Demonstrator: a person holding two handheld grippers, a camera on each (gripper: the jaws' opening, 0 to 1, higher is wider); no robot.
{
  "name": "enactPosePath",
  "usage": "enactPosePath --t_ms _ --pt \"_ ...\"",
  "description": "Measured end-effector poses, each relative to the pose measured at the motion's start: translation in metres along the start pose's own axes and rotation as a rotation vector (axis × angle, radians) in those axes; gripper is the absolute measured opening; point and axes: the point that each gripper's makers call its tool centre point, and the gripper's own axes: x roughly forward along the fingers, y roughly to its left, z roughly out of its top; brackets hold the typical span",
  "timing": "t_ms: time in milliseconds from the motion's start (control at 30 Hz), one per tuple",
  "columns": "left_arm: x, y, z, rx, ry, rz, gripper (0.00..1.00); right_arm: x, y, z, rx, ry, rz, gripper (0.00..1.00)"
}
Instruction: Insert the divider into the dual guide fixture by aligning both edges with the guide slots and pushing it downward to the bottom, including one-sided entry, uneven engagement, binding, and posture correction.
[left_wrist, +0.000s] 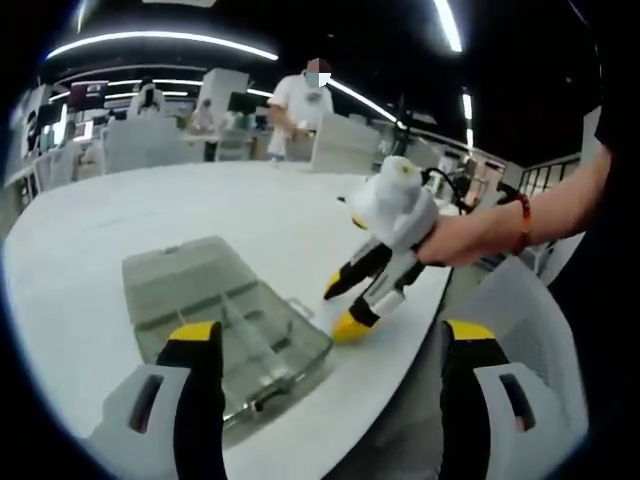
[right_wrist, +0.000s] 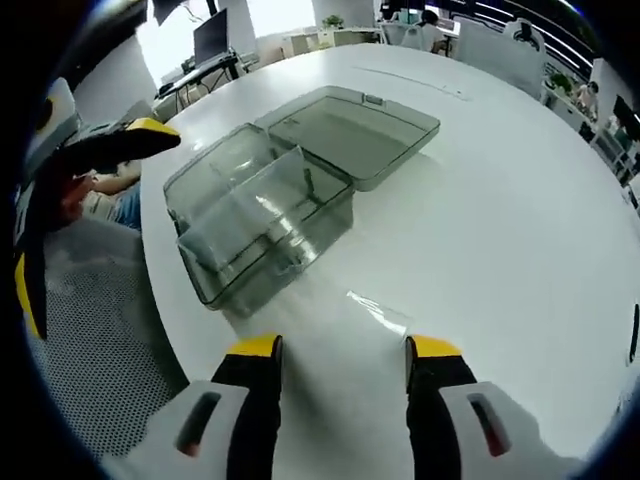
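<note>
beside the open box (right_wrist: 262, 210), clear divider (right_wrist: 378, 308) lies flat; both tongs released.

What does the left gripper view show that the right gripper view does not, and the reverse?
Left gripper view: the right gripper, jaws apart, held by a hand at the table edge; a person standing behind the table. Right gripper view: a clear strip lying on the table near the box. Both: the open clear box on the white table.
</note>
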Motion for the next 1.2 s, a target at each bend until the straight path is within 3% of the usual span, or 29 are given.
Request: enactPosePath --t_ms 133,300,467,567,1200 --pt "0.0 0.0 0.0 -0.006 -0.002 0.001 0.88 0.001 -0.006 -0.003 -0.08 0.033 -0.064 0.41" --pt "0.002 0.0 0.002 -0.001 -0.005 -0.001 0.88 0.001 -0.005 -0.001 -0.016 0.03 -0.067 0.38" --pt "0.002 -0.001 0.002 0.001 -0.002 -0.001 0.87 0.002 -0.005 0.0 -0.011 0.041 -0.072 0.36" --pt "0.0 0.0 0.001 -0.002 -0.001 0.003 0.87 0.001 -0.005 -0.001 -0.01 0.045 -0.073 0.29" --pt "0.003 -0.001 0.002 -0.012 0.002 -0.003 0.87 -0.01 -0.015 -0.002 0.021 0.023 -0.097 0.27"
